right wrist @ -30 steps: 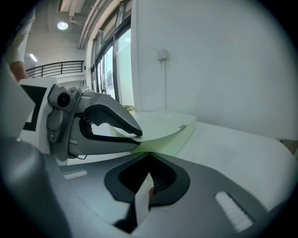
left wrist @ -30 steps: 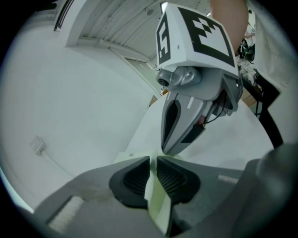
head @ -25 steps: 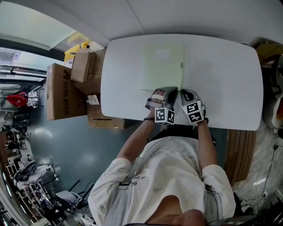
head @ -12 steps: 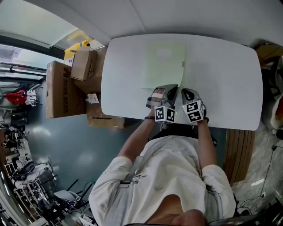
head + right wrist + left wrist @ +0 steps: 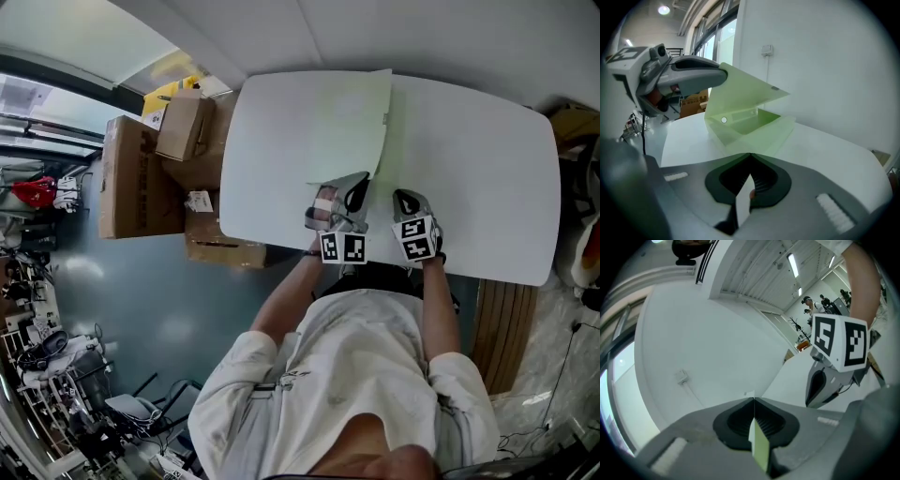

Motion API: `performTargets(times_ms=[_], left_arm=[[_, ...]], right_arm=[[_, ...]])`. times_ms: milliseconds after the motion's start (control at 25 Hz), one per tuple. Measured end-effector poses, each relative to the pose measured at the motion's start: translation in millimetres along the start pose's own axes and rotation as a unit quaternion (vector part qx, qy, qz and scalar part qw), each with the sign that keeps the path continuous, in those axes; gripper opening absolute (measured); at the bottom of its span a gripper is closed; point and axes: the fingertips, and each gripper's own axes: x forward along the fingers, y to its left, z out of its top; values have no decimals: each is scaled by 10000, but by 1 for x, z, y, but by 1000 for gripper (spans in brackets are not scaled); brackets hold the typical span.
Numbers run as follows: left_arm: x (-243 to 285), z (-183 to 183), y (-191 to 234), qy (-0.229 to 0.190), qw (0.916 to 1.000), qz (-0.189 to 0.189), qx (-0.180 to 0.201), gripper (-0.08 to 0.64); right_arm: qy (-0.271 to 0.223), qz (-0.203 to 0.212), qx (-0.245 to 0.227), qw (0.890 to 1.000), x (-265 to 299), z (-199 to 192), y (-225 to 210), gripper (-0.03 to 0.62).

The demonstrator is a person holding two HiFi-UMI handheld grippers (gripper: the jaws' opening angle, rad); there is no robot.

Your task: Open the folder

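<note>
Head view: the green folder (image 5: 352, 122) is seen on the white table (image 5: 469, 159), cover tilted up. Left gripper view: the cover edge (image 5: 759, 446) is clamped by the left gripper (image 5: 753, 401). Right gripper view: a pale sheet (image 5: 743, 199) is pinched by the right gripper (image 5: 750, 155)

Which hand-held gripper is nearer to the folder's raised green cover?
Left. The left hand-held gripper is shut on the near edge of the raised cover. The right hand-held gripper sits to its right, low by the table, jaws together on a pale sheet.
</note>
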Motion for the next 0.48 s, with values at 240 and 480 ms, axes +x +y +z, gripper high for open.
performTargets(times_ms=[240, 480], left_arm=[[-15, 0, 40, -21, 9985, 472, -279, 5], [-33, -9, 66, 24, 9951, 862, -489, 5]], right_arm=[[172, -188, -100, 9996, 1, 0, 0, 2], [474, -397, -232, 9978, 0, 0, 1, 2]])
